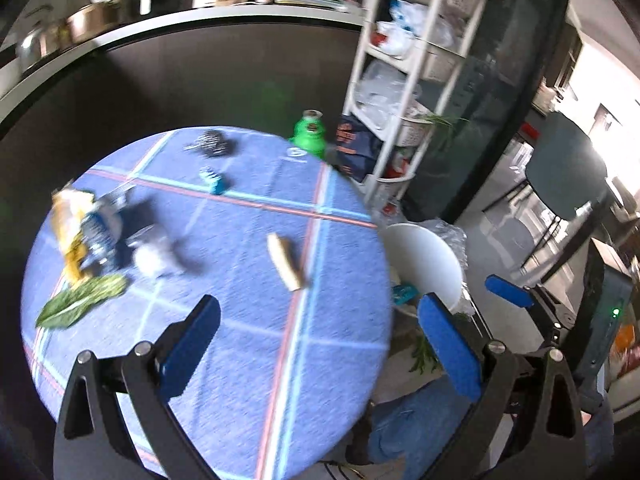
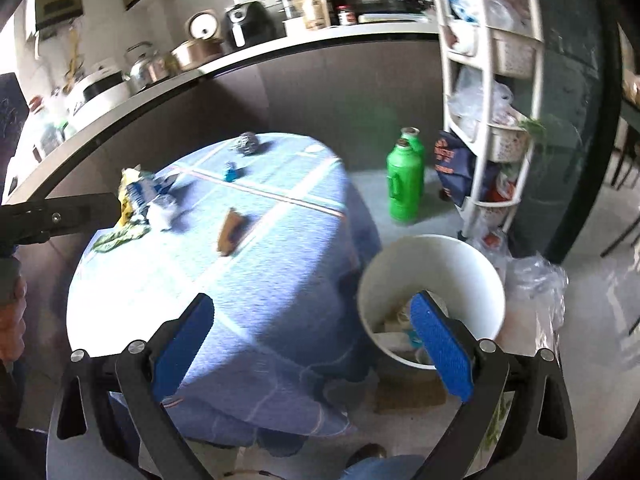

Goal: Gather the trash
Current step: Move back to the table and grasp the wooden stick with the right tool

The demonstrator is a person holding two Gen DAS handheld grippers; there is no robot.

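Presently both jaws stand spread and hold nothing: left gripper [image 1: 320, 332] above the round table [image 1: 240, 360], right gripper [image 2: 316, 332] straddling its edge and the white bin [image 2: 460, 264]. Wrapper [image 1: 76, 232], leaf [image 1: 84, 304] and stick [image 1: 285, 261] lie scattered on the cloth; green bottles [image 2: 404, 184] stand beyond the bin.

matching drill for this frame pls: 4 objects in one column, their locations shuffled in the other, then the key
Objects:
1. white bin
2. green leaf
3. green bottle
4. crumpled dark foil

Places:
A. far side of the tablecloth, toward the counter
B. on the floor beside the table, already holding scraps
C. upright on the floor near the white shelf rack
D. on the table's left edge, below the snack wrapper

Pairs: 1-B, 2-D, 3-C, 4-A
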